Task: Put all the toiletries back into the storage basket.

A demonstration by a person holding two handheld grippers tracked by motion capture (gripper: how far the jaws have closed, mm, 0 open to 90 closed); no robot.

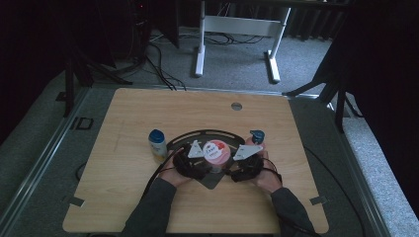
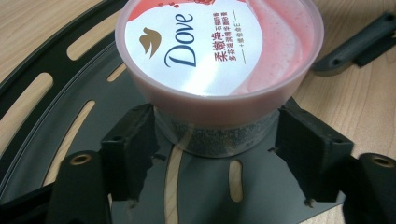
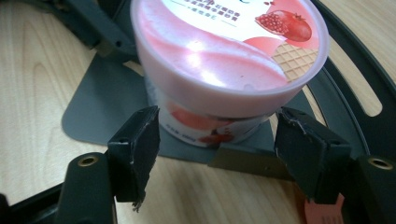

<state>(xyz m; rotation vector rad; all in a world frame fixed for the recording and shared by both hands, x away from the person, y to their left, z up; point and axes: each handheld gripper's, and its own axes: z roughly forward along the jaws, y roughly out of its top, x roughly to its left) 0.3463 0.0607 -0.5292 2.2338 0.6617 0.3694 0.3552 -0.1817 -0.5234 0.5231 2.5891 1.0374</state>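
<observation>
Currently, the Dove jar (image 1: 216,152) stands upright on the dark slotted plate (image 1: 200,136), which lies toward the near edge of the surface, about midway between its left and right edges. The jar's pink lid (image 2: 219,46) is on, so the contents cannot be seen.

Left claw (image 2: 215,154): jaws apart, one at each side of the jar's lower body, just below the lid rim. Contact cannot be confirmed; a narrow gap appears on each side.

Right claw (image 3: 217,151): jaws apart, flanking the jar base from the opposite side, not clamped.

Key relation: the jar lies directly between the two claws, straight ahead of each along its jaw line. Its long axis is vertical, at right angles to the closing direction of both. Both hands appear about equally near. Judgement: either claw can close on the body without repositioning.

A blue-capped bottle (image 1: 157,144) stands to the left of the plate, and a dark blue-topped item (image 1: 257,135) to its right.
</observation>
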